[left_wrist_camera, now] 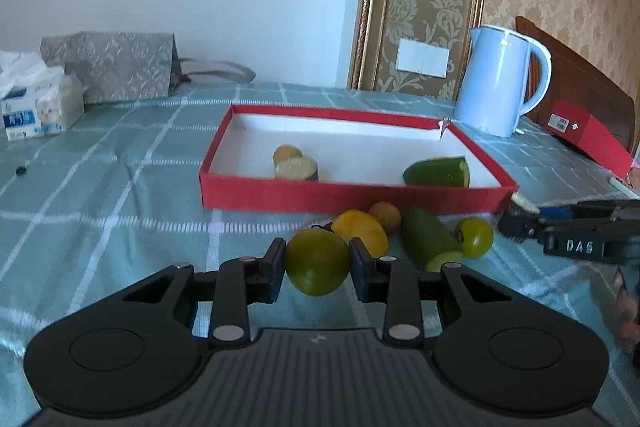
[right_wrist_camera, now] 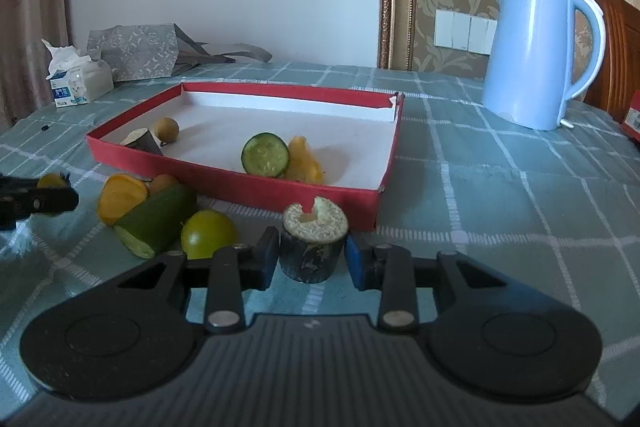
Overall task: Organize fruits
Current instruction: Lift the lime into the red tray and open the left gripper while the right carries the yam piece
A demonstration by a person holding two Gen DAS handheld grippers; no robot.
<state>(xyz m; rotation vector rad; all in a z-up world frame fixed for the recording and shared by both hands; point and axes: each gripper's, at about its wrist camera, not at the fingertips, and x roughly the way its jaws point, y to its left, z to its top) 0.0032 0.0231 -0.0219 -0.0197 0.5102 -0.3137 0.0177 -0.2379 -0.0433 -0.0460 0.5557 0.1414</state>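
Note:
My left gripper (left_wrist_camera: pixel 316 263) is shut on a round green fruit (left_wrist_camera: pixel 316 251) just above the checked cloth. In front of it lie a yellow piece (left_wrist_camera: pixel 360 229), a small brown fruit (left_wrist_camera: pixel 386 217), a cucumber piece (left_wrist_camera: pixel 426 239) and a small green fruit (left_wrist_camera: pixel 476 237). Behind them stands the red box (left_wrist_camera: pixel 352 195), holding a small brown fruit (left_wrist_camera: pixel 286 153), a cut stub (left_wrist_camera: pixel 297 169) and a cucumber half (left_wrist_camera: pixel 438 171). My right gripper (right_wrist_camera: pixel 312 263) is shut on a dark cut stub with a pale top (right_wrist_camera: pixel 313 247), close to the box's near wall (right_wrist_camera: pixel 240 183).
A blue kettle (right_wrist_camera: pixel 536 55) stands at the back right of the table. A tissue pack (left_wrist_camera: pixel 40 107) and a grey paper bag (left_wrist_camera: pixel 116 67) sit at the back left. Another red box (left_wrist_camera: pixel 588 135) and a wooden chair back are at the far right.

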